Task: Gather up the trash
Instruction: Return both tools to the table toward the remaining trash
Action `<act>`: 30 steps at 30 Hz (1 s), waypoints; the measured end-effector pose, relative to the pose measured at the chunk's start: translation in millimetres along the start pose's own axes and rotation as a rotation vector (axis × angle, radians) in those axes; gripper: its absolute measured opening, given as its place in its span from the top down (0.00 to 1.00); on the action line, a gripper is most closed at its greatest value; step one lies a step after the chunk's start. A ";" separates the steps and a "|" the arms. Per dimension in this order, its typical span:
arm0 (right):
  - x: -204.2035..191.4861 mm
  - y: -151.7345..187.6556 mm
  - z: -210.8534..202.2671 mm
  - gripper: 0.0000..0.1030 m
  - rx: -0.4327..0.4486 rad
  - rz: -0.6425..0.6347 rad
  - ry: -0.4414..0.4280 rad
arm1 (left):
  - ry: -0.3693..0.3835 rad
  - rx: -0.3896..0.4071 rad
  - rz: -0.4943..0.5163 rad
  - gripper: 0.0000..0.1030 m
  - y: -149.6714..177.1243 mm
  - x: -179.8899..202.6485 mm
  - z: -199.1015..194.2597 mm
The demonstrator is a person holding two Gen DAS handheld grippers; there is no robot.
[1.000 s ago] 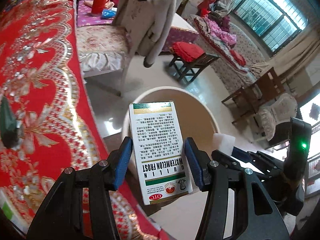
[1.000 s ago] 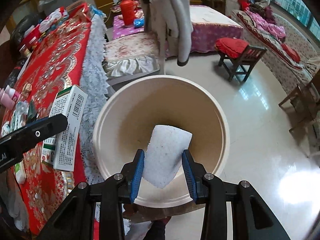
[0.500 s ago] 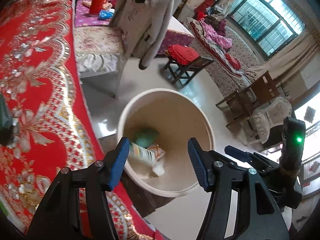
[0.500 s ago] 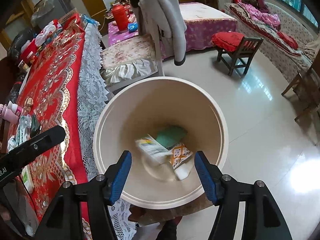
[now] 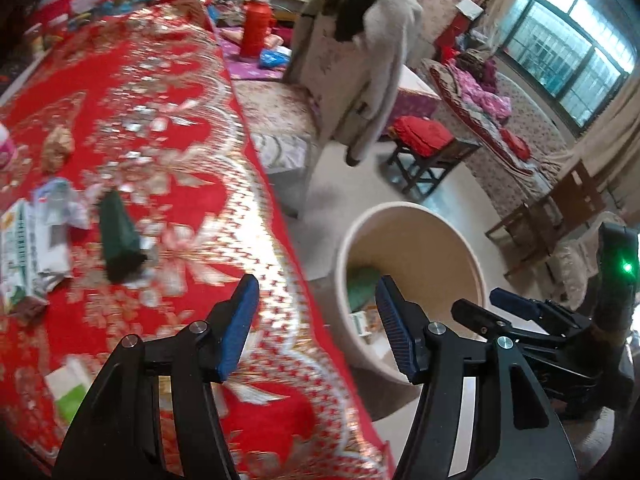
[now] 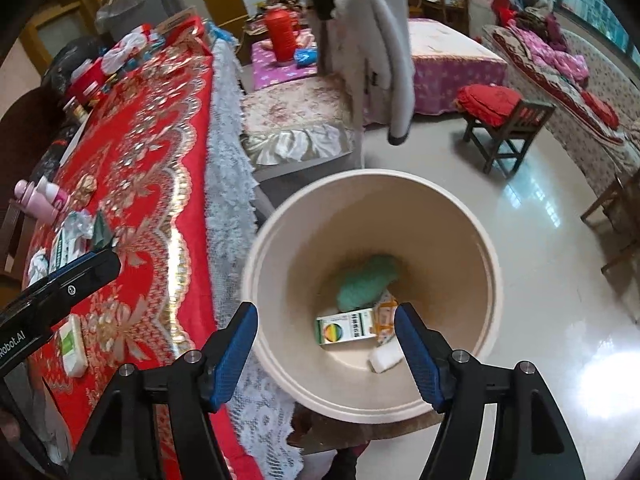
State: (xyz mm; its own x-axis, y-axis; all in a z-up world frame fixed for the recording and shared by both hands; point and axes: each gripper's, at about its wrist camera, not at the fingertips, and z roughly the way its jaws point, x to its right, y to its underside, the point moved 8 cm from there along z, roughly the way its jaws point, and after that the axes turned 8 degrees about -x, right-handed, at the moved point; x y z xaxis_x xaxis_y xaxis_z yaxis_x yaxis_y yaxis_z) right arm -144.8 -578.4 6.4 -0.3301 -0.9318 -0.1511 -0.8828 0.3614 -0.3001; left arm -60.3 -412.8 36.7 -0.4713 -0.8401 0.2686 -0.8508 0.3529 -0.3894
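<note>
On the red tablecloth (image 5: 168,128) litter remains: a crumpled white wrapper (image 5: 60,204), a dark green packet (image 5: 118,240) beside it, a small white-and-green box (image 6: 73,346) nearer the edge. The left gripper (image 5: 316,320) hangs over the cloth's border, jaws apart, nothing between them. The right gripper (image 6: 326,354) sits above the beige bin (image 6: 490,280); its jaws have just been opening and are empty. In the bin lie a medicine box (image 6: 346,330), a green lump and a white scrap. Judgement: drop done; next, reach back to the table, likely for the green packet.
</note>
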 end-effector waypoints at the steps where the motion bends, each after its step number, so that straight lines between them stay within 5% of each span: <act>1: -8.1 -1.1 0.5 0.33 0.001 -0.014 -0.005 | -0.009 0.004 -0.006 0.42 0.1 -4.9 -2.2; 30: -216.7 -5.9 36.6 0.31 -0.051 -0.352 -0.116 | -0.220 0.099 -0.394 0.42 64.9 -227.2 -98.7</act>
State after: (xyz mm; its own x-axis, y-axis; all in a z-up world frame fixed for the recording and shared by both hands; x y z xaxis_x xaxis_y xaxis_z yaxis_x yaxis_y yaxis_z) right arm -55.9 -377.4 6.5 0.0343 -0.9875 -0.1538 -0.9521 0.0146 -0.3055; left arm -31.4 -158.4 37.4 -0.0467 -0.9736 0.2236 -0.9237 -0.0432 -0.3807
